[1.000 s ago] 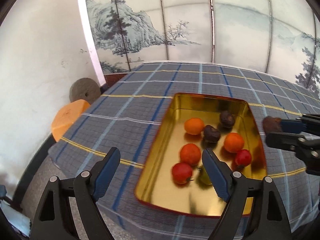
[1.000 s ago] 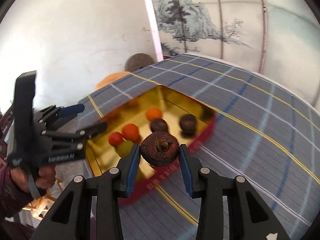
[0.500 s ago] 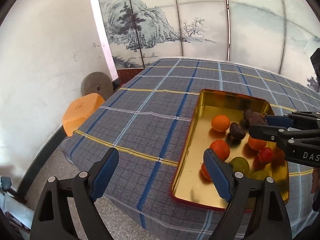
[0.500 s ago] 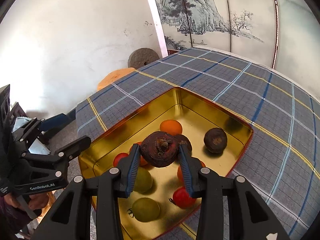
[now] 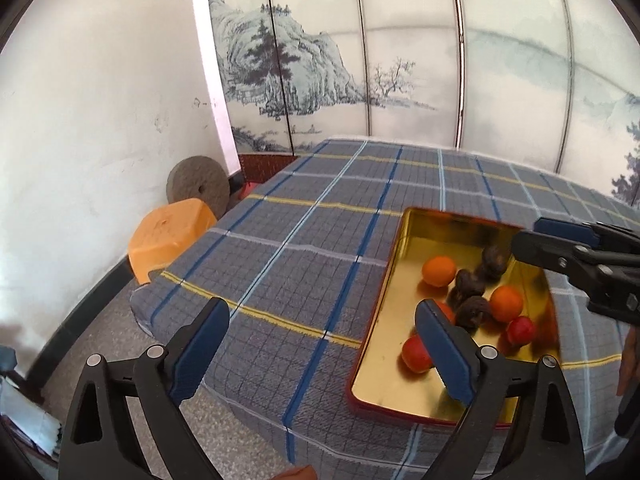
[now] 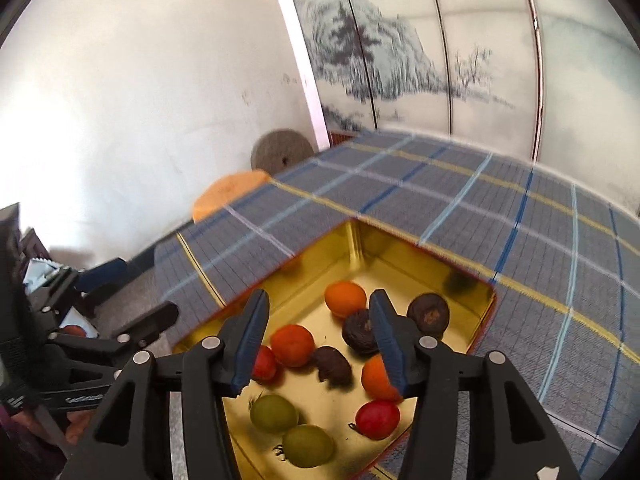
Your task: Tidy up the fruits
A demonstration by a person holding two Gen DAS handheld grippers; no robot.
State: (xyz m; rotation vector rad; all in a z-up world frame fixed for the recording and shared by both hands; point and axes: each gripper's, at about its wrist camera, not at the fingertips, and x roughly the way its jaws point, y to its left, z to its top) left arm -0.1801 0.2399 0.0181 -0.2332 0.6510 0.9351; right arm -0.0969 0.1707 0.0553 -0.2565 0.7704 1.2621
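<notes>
A gold tin tray [image 5: 404, 264] [image 6: 320, 264] with a red rim sits on the plaid tablecloth. It holds oranges [image 6: 345, 298], red fruits [image 6: 377, 419], green fruits [image 6: 273, 413] and three dark brown fruits [image 6: 331, 364]. My right gripper [image 6: 318, 344] is open and empty above the tray, with a dark brown fruit lying below it. It also shows in the left wrist view [image 5: 560, 240] over the tray's right side. My left gripper [image 5: 320, 352] is open and empty over the table's near-left edge, its right finger [image 5: 444, 352] overlapping the tray.
The plaid tablecloth [image 5: 320, 240] covers the table. An orange plastic stool [image 5: 168, 236] and a round millstone [image 5: 198, 184] stand on the floor by the white wall. A painted folding screen [image 5: 400, 60] stands behind the table.
My right gripper has opened and let go of the dark brown fruit, which now lies in the tray. My left gripper has drifted further left, away from the tray.
</notes>
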